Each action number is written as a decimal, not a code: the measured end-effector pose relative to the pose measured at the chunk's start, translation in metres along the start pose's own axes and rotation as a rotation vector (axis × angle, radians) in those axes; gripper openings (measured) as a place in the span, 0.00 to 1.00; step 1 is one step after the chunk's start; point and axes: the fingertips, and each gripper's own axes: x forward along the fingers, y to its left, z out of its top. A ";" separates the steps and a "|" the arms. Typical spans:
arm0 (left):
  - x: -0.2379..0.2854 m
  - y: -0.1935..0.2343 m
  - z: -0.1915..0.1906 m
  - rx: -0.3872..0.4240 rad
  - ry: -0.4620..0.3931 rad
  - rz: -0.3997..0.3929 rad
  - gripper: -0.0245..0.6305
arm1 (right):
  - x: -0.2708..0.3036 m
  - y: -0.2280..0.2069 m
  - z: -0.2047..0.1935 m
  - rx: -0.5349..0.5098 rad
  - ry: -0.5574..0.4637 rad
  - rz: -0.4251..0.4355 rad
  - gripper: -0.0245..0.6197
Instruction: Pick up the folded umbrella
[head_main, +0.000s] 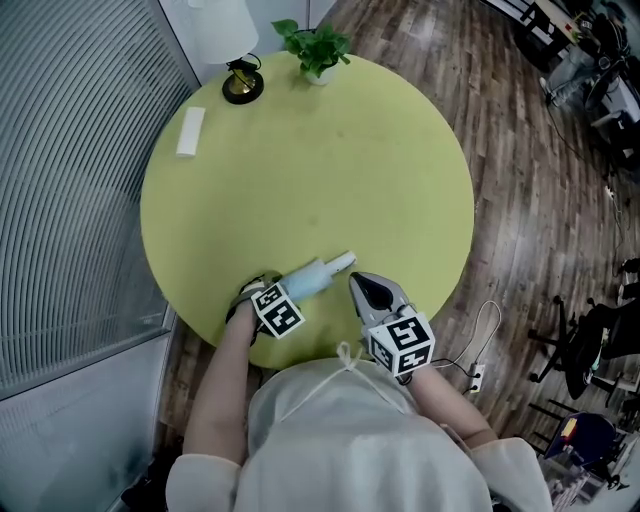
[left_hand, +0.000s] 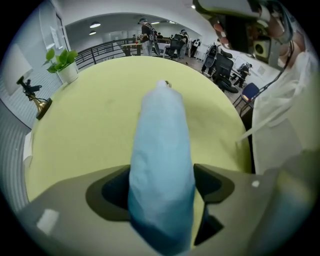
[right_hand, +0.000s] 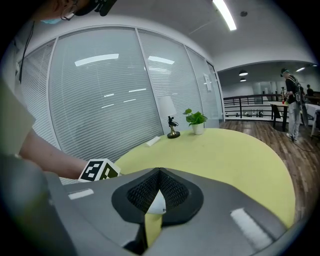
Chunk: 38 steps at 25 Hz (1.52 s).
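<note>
The folded umbrella (head_main: 315, 275), pale blue with a white handle end (head_main: 342, 263), lies near the front edge of the round yellow-green table (head_main: 300, 150). My left gripper (head_main: 262, 292) points steeply down over its near end. In the left gripper view the umbrella (left_hand: 161, 150) runs between the jaws of the left gripper (left_hand: 161, 187), which stand wide along its sides with no clear squeeze. My right gripper (head_main: 358, 282) hovers just right of the handle end, jaws together at the tips. Through the right gripper (right_hand: 159, 172) a white bit of the umbrella (right_hand: 156, 204) shows.
At the table's far edge stand a small potted plant (head_main: 315, 50) and a dark figurine on a brass base (head_main: 243, 85); a white block (head_main: 190, 132) lies at the left. A glass wall with blinds runs on the left. A cable and socket (head_main: 475, 375) lie on the wood floor.
</note>
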 end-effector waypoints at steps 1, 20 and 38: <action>0.000 0.000 0.001 -0.002 -0.014 0.002 0.63 | 0.000 0.000 0.002 0.002 -0.010 0.001 0.04; -0.013 -0.017 -0.007 -0.018 -0.030 0.045 0.50 | -0.022 0.012 0.015 -0.056 -0.062 -0.022 0.04; -0.186 0.027 0.069 -0.229 -0.599 0.336 0.50 | -0.049 0.033 0.068 -0.121 -0.232 0.002 0.04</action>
